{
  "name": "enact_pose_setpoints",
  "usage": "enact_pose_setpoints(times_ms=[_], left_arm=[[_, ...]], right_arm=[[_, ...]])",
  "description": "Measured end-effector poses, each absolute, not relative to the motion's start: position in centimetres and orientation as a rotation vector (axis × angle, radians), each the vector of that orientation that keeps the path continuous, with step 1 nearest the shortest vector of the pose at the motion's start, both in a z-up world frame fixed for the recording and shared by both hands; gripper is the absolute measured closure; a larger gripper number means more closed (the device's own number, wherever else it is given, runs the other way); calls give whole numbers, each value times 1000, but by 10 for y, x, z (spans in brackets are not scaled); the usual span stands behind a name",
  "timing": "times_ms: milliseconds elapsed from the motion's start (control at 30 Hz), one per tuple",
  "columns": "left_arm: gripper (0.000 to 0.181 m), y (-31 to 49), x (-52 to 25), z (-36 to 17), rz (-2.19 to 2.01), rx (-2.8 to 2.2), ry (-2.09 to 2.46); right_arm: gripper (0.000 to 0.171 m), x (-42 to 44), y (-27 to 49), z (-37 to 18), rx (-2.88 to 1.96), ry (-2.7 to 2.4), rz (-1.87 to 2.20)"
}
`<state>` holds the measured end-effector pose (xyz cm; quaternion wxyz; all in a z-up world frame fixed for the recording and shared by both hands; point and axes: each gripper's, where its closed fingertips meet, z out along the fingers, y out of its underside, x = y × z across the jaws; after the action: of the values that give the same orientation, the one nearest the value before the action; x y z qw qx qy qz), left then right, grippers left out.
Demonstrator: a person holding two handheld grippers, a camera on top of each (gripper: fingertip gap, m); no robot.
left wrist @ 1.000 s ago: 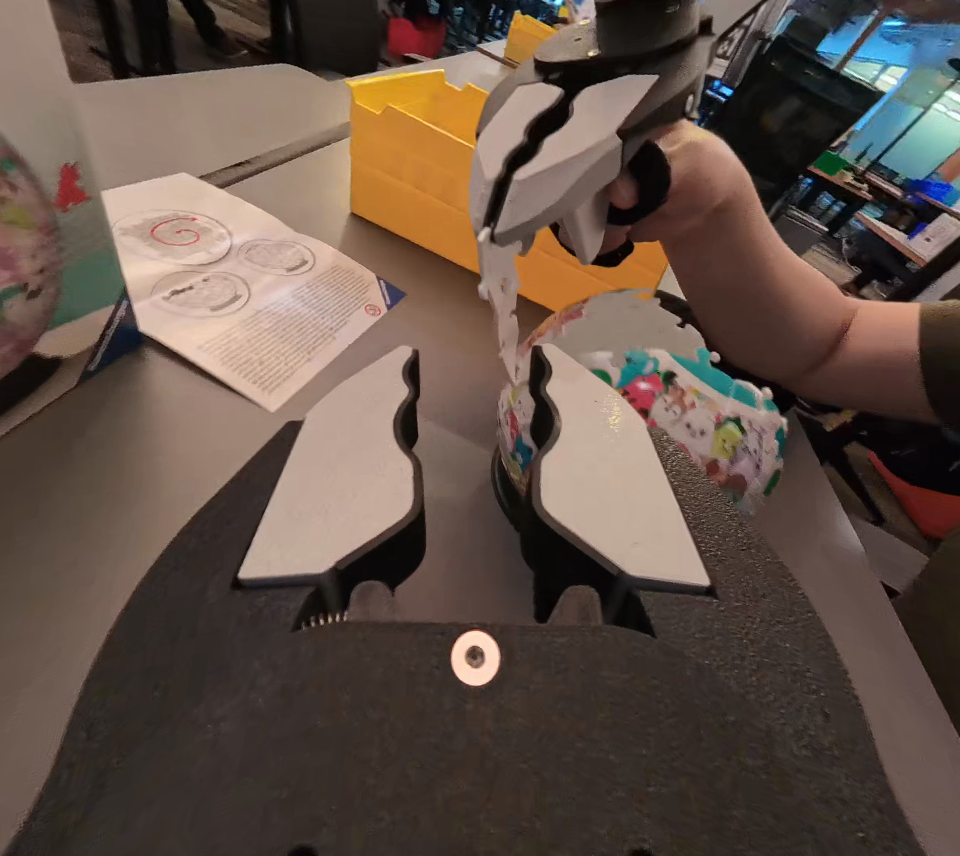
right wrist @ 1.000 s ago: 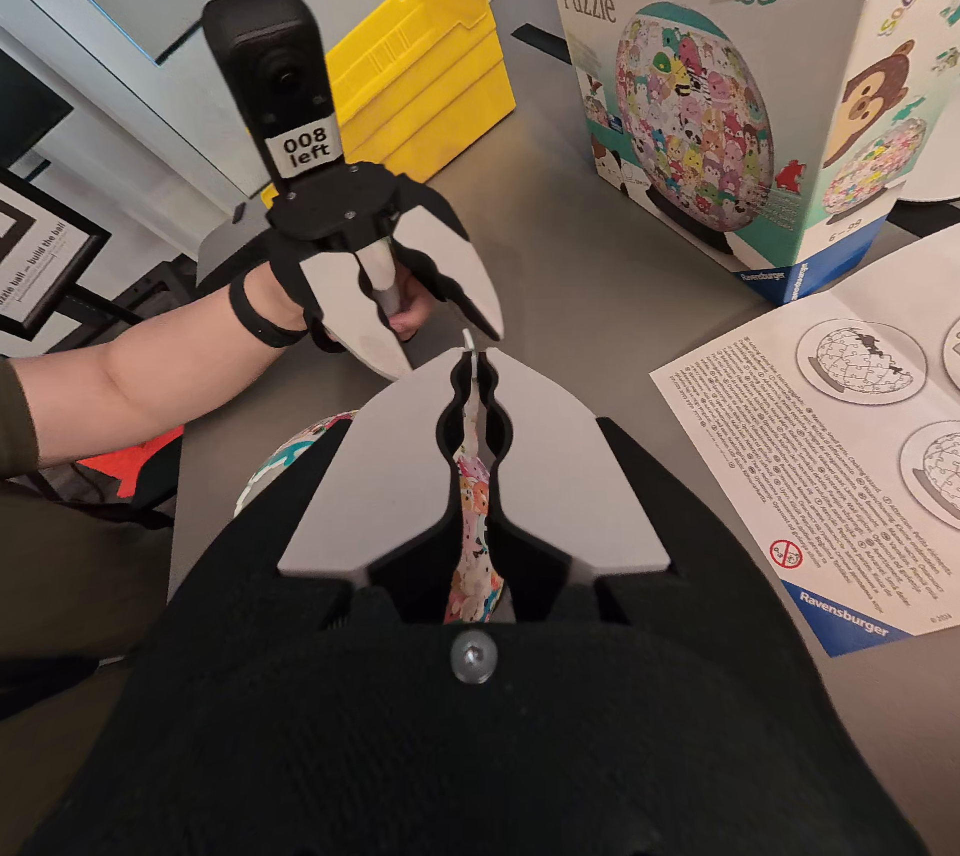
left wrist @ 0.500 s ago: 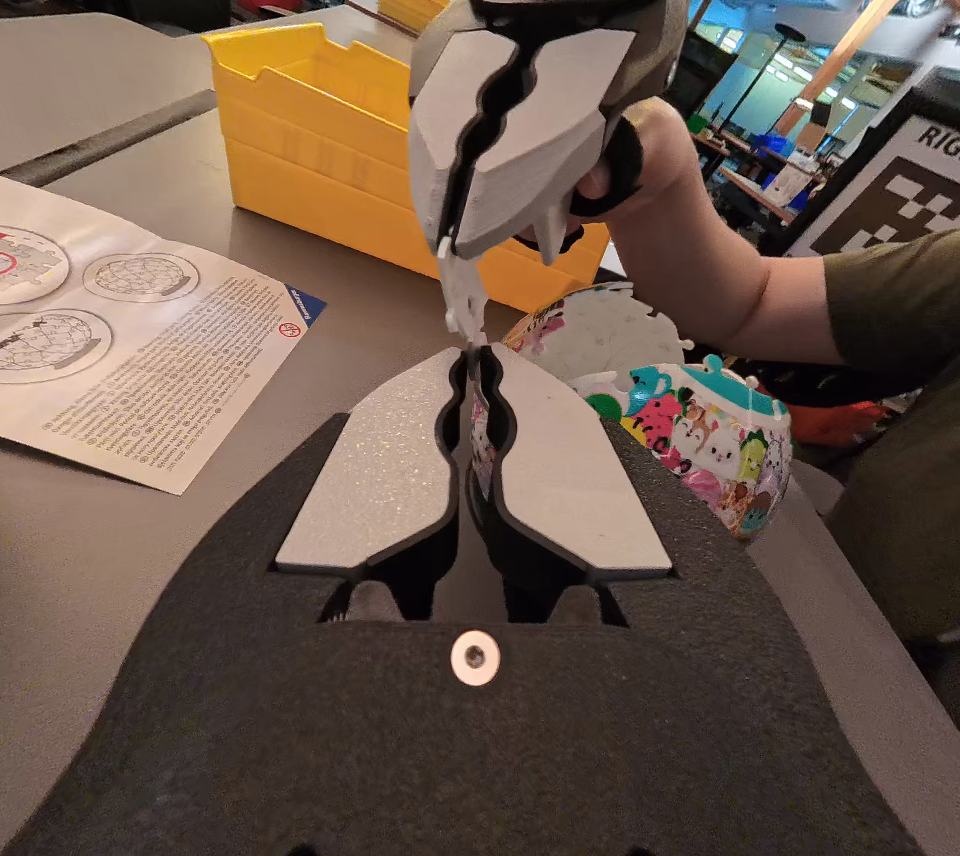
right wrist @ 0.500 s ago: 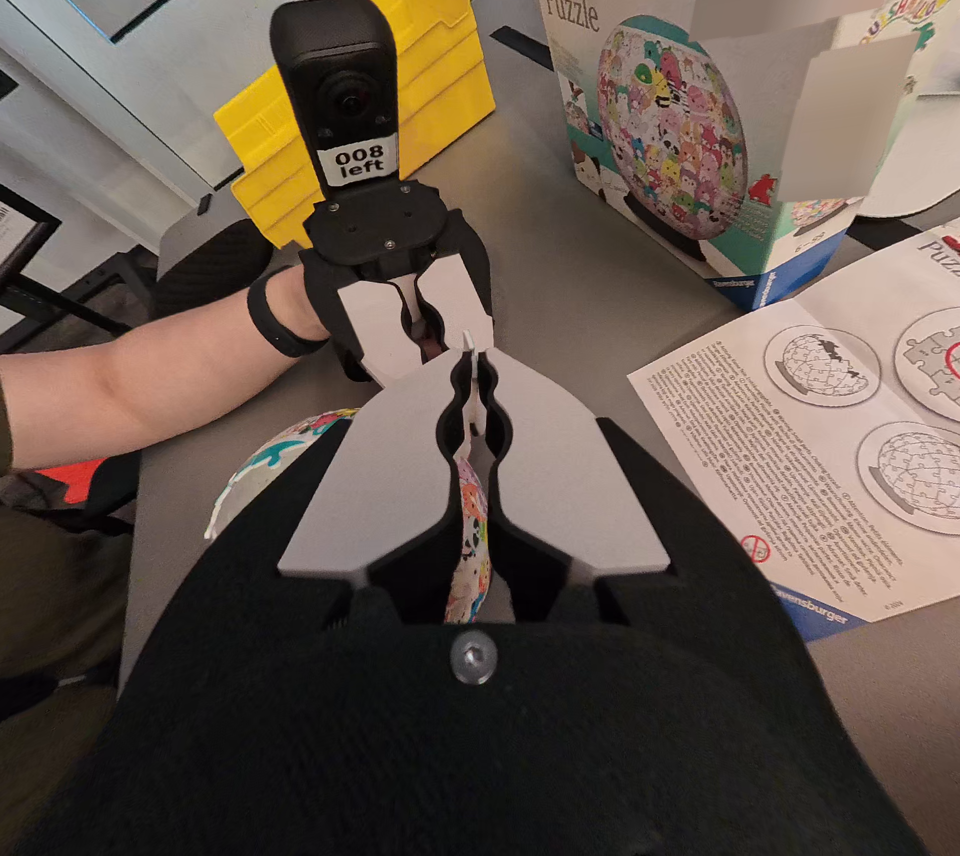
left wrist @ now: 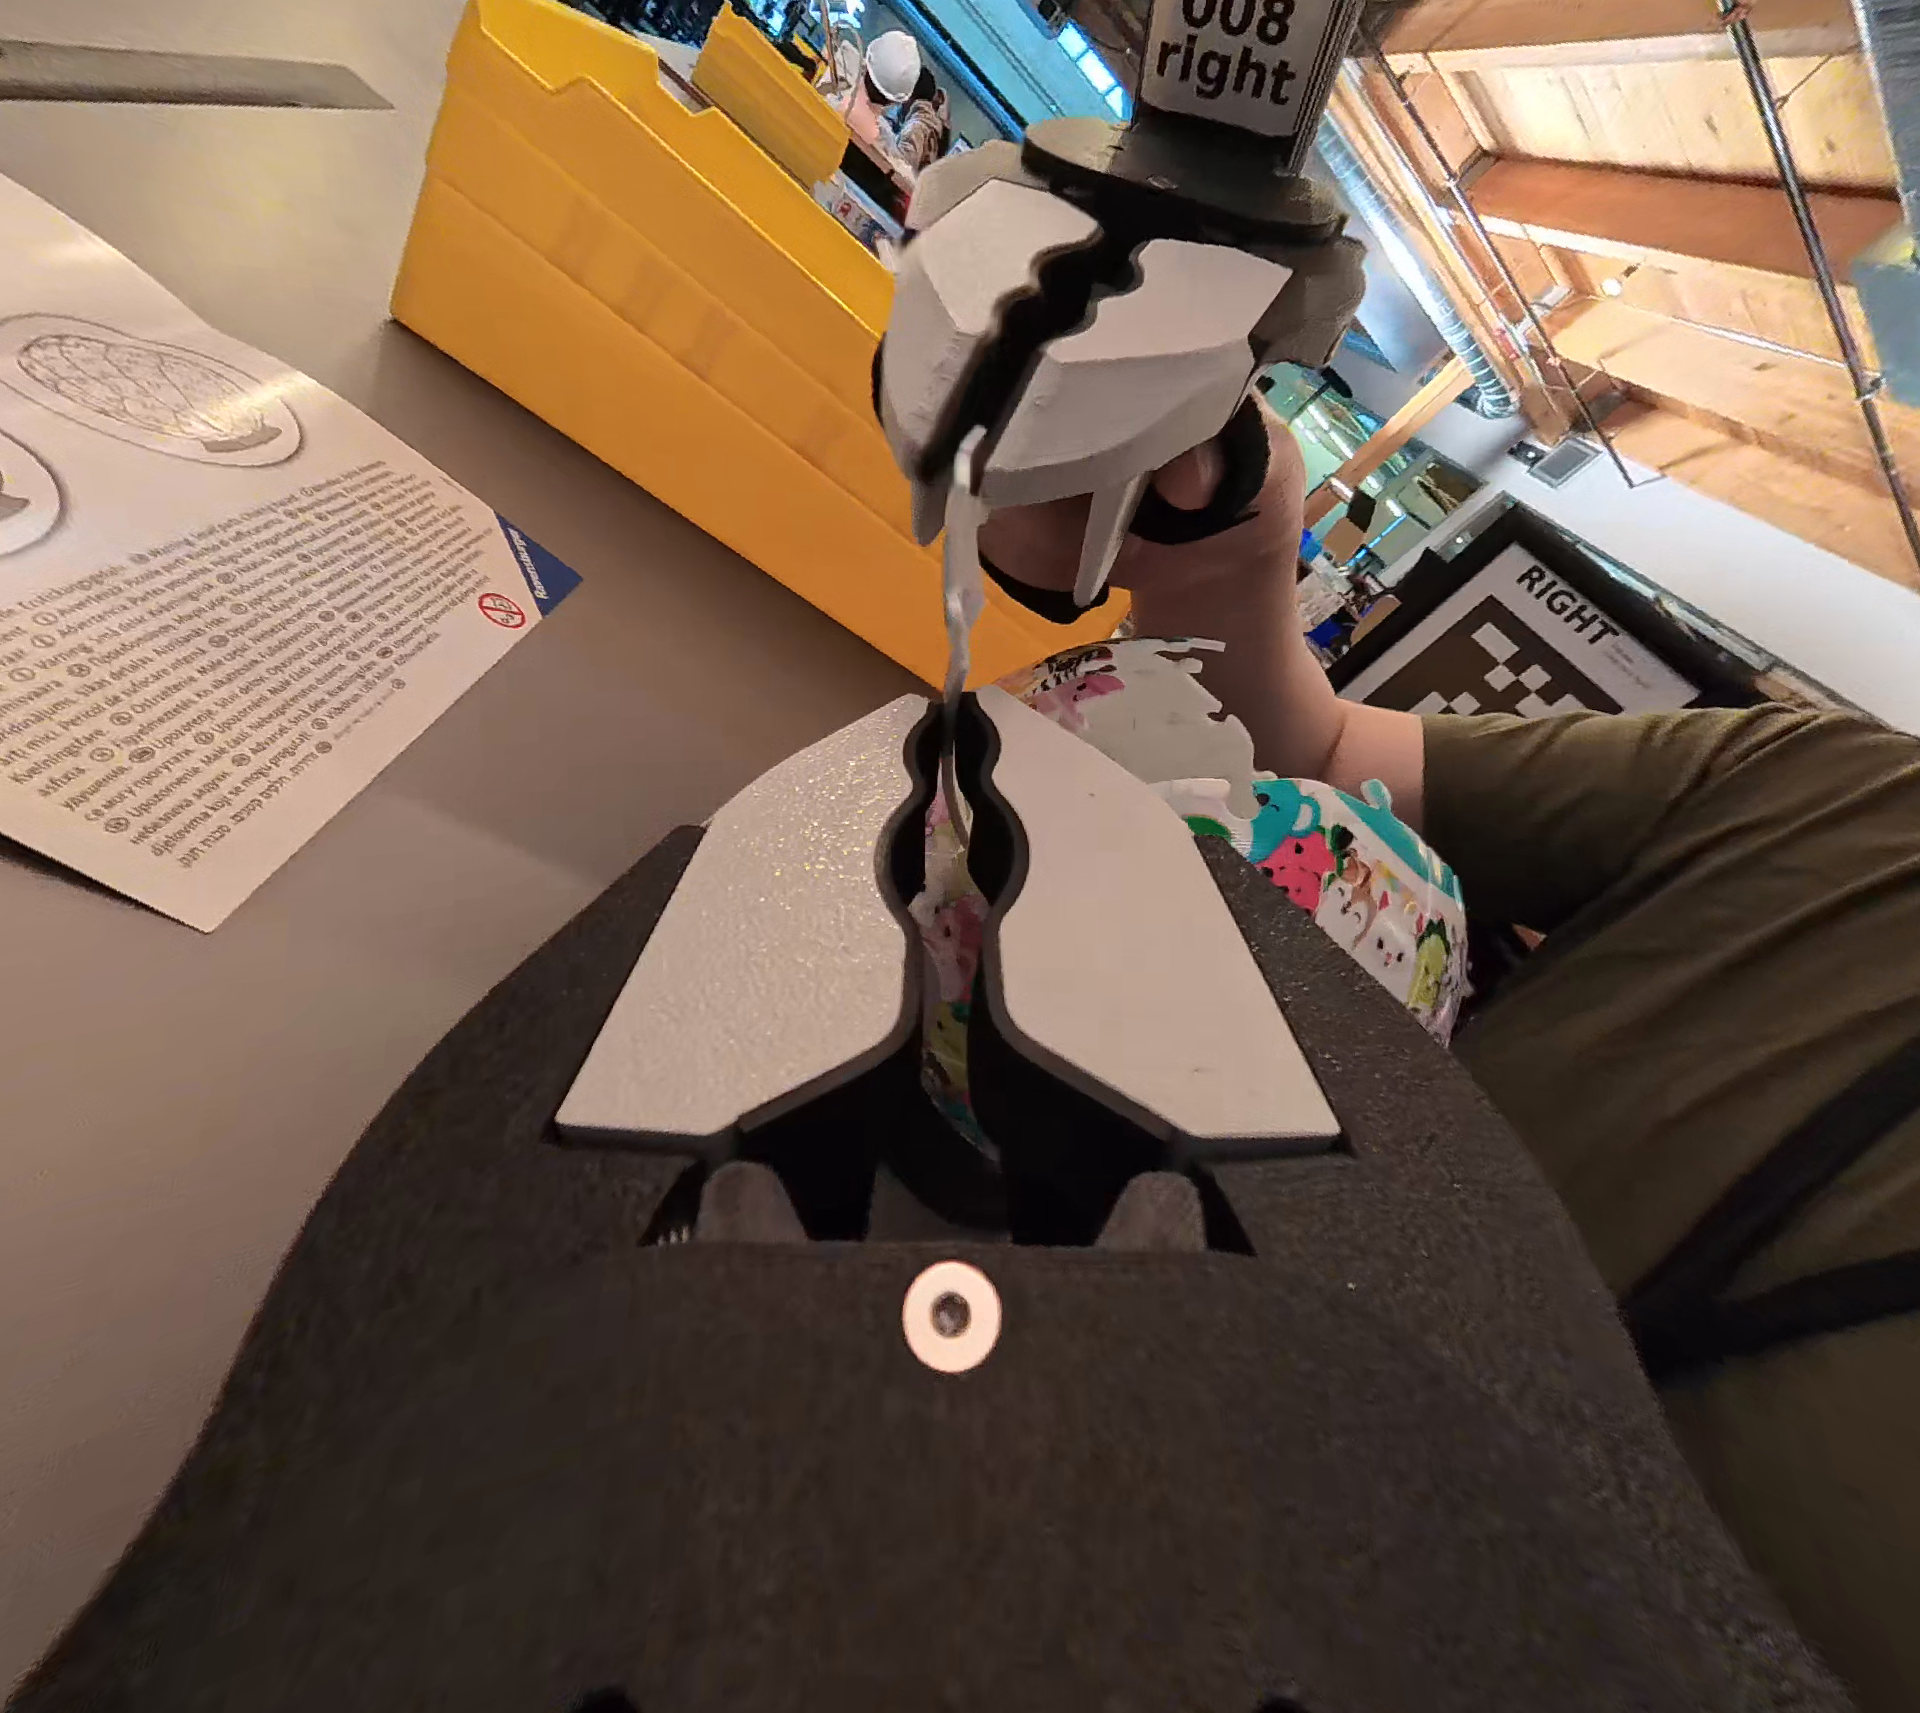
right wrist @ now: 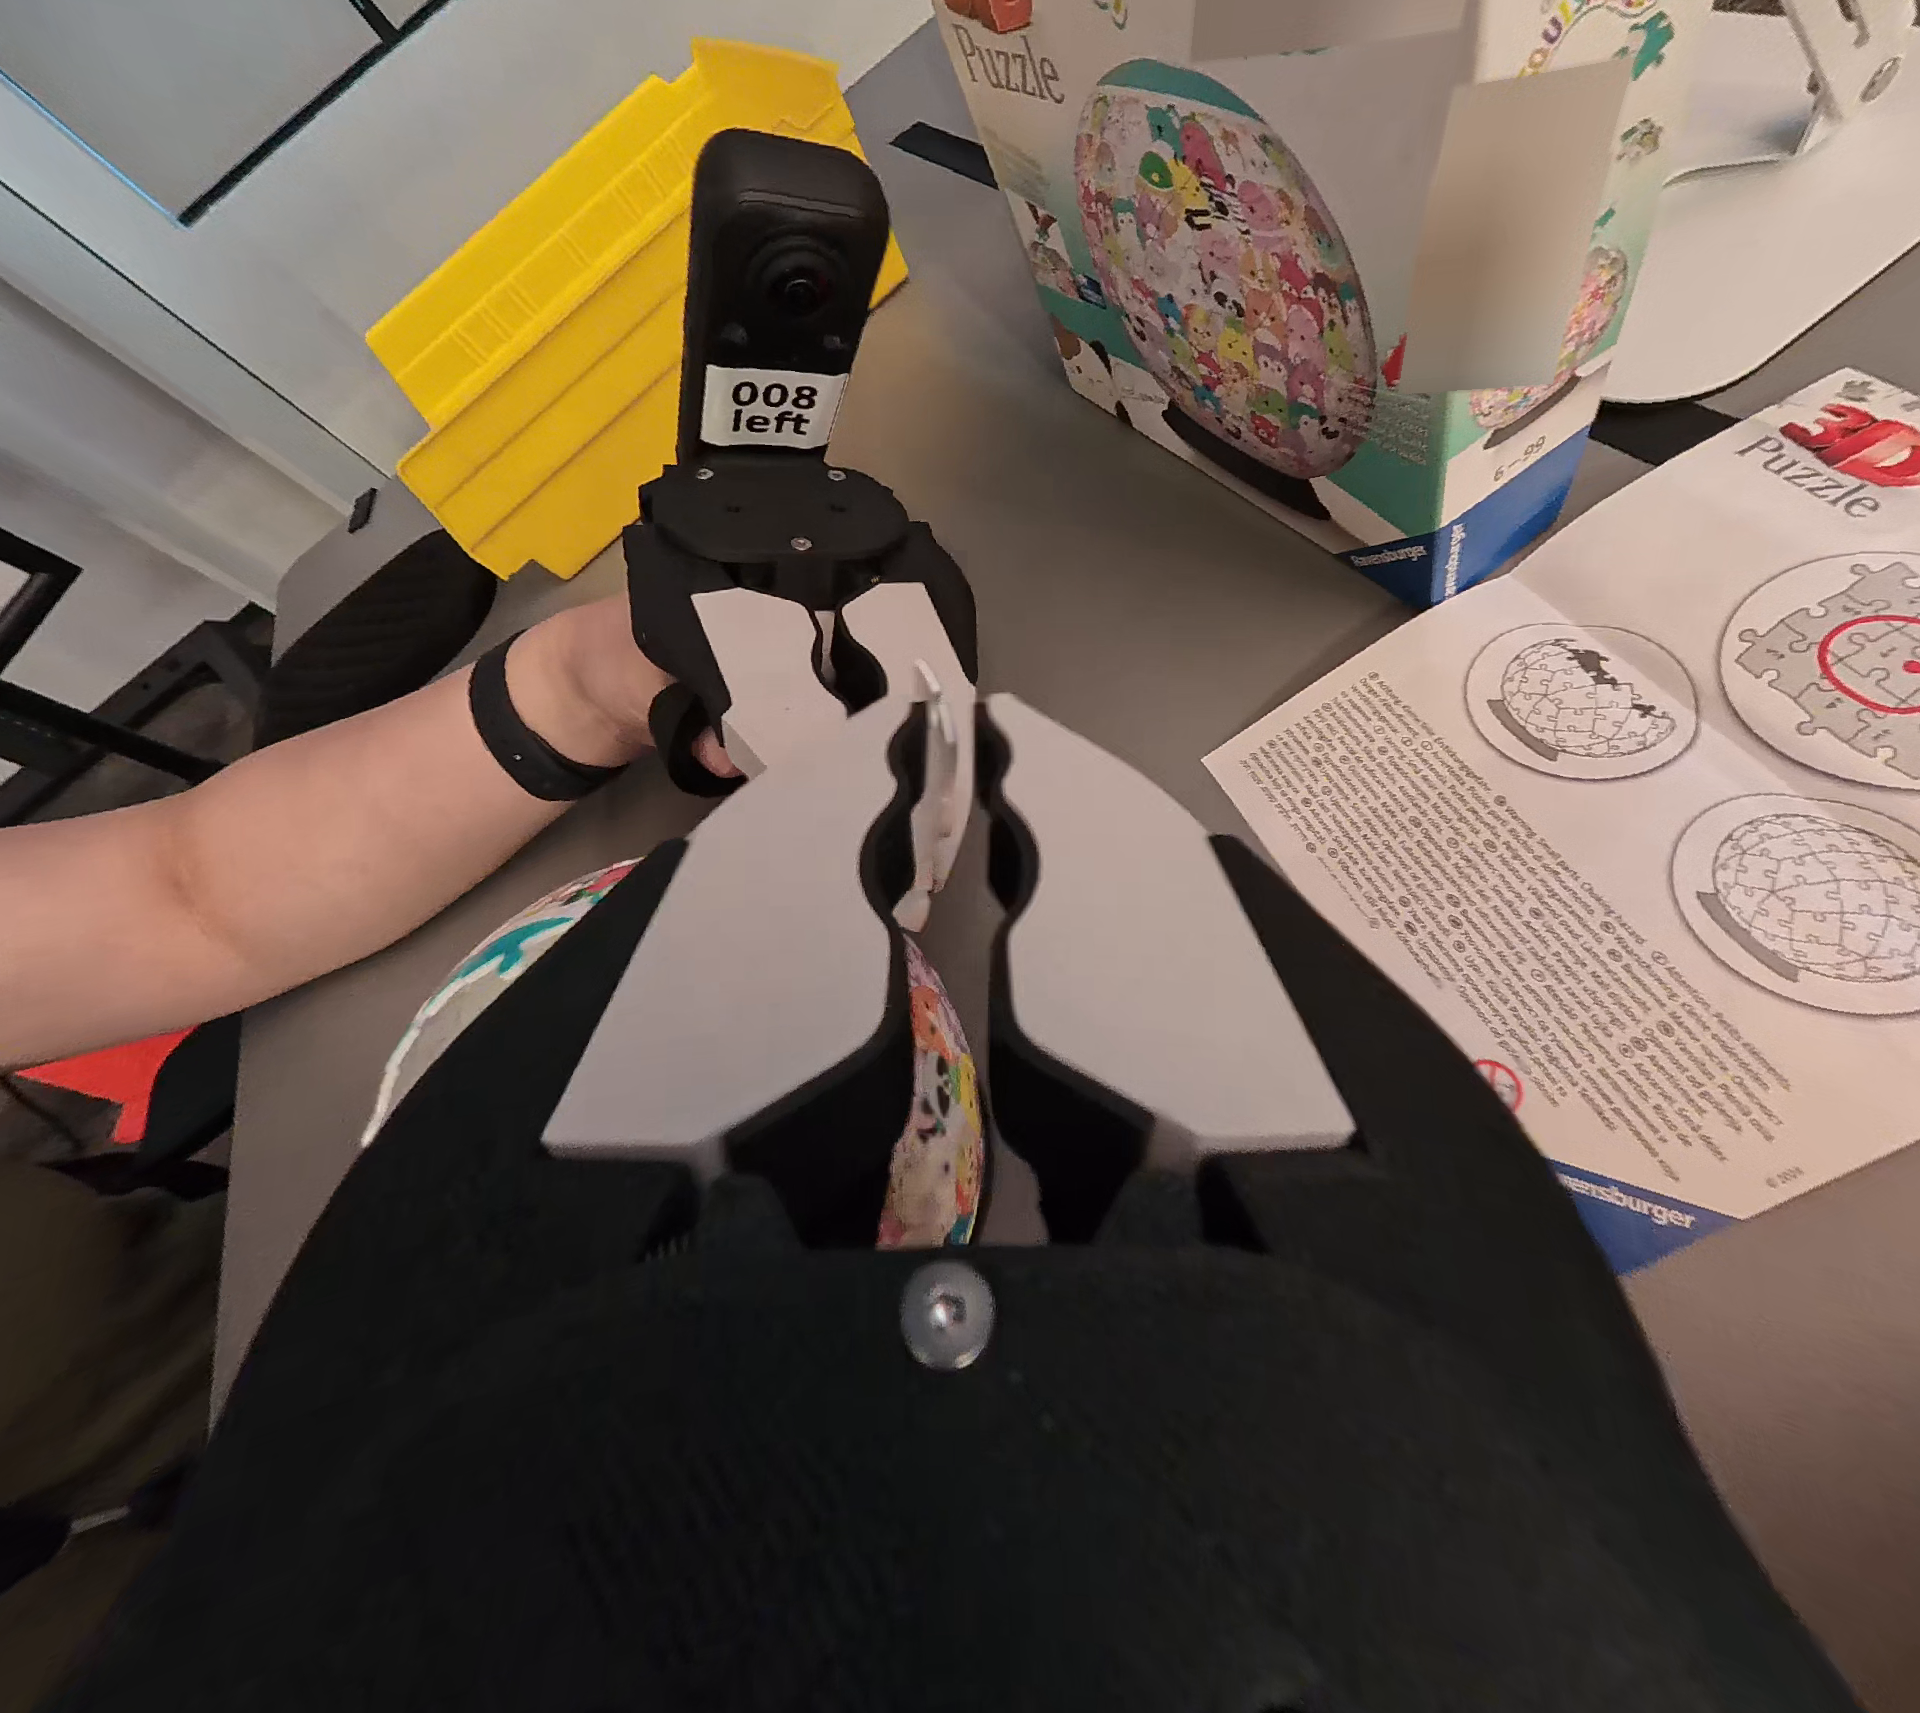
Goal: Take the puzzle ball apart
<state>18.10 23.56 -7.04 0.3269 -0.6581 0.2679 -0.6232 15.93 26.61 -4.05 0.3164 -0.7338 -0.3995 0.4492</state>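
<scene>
Right wrist view: two tools, left tool [right wrist: 831, 676] and right tool [right wrist: 940, 718], each clenched on one puzzle strip [right wrist: 940, 790]; one yellow bin [right wrist: 582, 375], one bench [right wrist: 1122, 624].

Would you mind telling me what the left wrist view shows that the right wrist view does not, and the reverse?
Only the left wrist view shows the right gripper from the front, pinching a white puzzle piece, plus the framed black-and-white marker sign behind the arm.

Only the right wrist view shows the puzzle box and the left gripper from the front.

Both show the yellow bin, the instruction sheet, the grey table and the colourful puzzle ball partly taken apart.
</scene>
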Motion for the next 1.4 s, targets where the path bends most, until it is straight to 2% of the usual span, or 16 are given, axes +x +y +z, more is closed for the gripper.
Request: enact_pose_setpoints(times_ms=[67,233,333,500,667,867,1200,1400], left_arm=[[179,236,180,-70,-1606,-1720,716],[180,243,173,-70,-1584,-1718,666],[180,244,171,-70,-1587,-1716,655],[179,244,172,-70,-1570,-1720,664],[179,244,171,-70,-1574,-1731,660],[180,243,170,-69,-1720,-1772,565],[179,241,166,-73,-1800,-1807,530],[180,244,154,-49,-1551,-1620,679]], right_arm=[[143,163,271,-37,-1925,-1034,1130],[145,177,255,-19,-1886,-1172,1037],[143,187,232,-30,-1926,-1392,963],[138,188,227,-46,-1982,-1468,809],[141,191,226,-67,-2036,-1567,566],[152,192,223,-67,-2008,-1610,484],[154,191,222,-68,-1931,-1680,341],[155,193,221,-69,-1933,-1685,339]])
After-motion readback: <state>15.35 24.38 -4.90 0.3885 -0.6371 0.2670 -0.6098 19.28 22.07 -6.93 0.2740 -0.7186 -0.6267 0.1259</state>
